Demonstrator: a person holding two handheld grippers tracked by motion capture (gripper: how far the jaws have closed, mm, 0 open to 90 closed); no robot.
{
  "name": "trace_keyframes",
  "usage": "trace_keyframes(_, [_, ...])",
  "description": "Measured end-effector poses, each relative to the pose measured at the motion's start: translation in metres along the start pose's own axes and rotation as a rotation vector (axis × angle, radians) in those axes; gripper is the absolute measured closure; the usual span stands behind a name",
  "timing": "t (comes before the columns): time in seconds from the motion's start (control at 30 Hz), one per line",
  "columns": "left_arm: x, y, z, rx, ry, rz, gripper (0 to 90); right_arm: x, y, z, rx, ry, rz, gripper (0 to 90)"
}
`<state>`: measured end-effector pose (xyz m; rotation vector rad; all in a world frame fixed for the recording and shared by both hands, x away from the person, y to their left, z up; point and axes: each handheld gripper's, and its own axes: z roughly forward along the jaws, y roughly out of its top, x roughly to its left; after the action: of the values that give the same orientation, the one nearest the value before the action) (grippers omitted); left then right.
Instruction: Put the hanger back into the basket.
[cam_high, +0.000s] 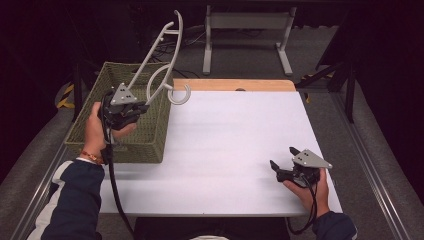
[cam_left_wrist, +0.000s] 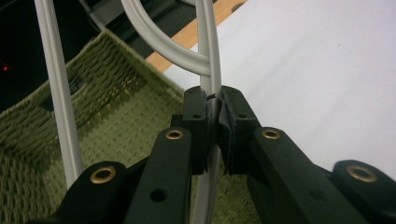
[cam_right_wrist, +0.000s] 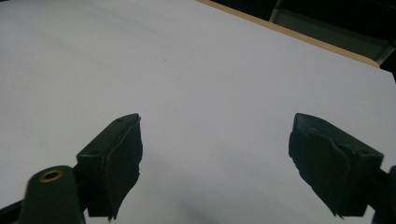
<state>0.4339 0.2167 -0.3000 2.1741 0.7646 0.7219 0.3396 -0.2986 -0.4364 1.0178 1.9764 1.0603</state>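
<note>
A grey plastic clothes hanger (cam_high: 161, 55) stands tilted over the green woven basket (cam_high: 150, 140) at the table's left. My left gripper (cam_high: 142, 106) is shut on one of its thin bars, held above the basket. In the left gripper view the jaws pinch the hanger bar (cam_left_wrist: 208, 51) at the left gripper's (cam_left_wrist: 213, 116) tips, with the basket's weave (cam_left_wrist: 116, 116) below. The hanger's hook (cam_high: 181, 97) hangs over the table next to the basket's corner. My right gripper (cam_high: 284, 157) rests open near the table's front right, with nothing between its jaws; the right gripper (cam_right_wrist: 215, 154) faces the white table (cam_right_wrist: 187, 70).
The white table top (cam_high: 225, 145) has a wooden strip (cam_high: 235, 85) at its far edge. A grey metal frame (cam_high: 247, 35) stands on the floor beyond the table. Dark floor lies on both sides.
</note>
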Motion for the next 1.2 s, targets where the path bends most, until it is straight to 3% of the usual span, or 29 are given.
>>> trace_keyframes(0.17, [0.010,-0.016,0.003,0.037,0.013,-0.007,82.1,0.000,0.000,0.001,0.004,0.002,-0.001,18.0])
trace_keyframes(0.3, [0.020,-0.031,0.005,0.054,0.015,-0.035,82.1,0.002,0.000,0.001,0.011,0.006,-0.005,18.0])
trace_keyframes(0.63, [0.033,-0.054,0.012,0.117,0.030,-0.063,82.1,0.002,0.000,0.002,0.008,0.020,0.005,18.0])
trace_keyframes(0.97, [0.041,-0.069,0.012,0.179,0.046,-0.071,82.0,0.003,0.000,0.002,0.011,0.019,0.001,18.1])
trace_keyframes(1.2, [0.045,-0.076,0.013,0.188,0.048,-0.086,81.8,0.004,0.000,0.002,0.012,0.020,0.000,18.1])
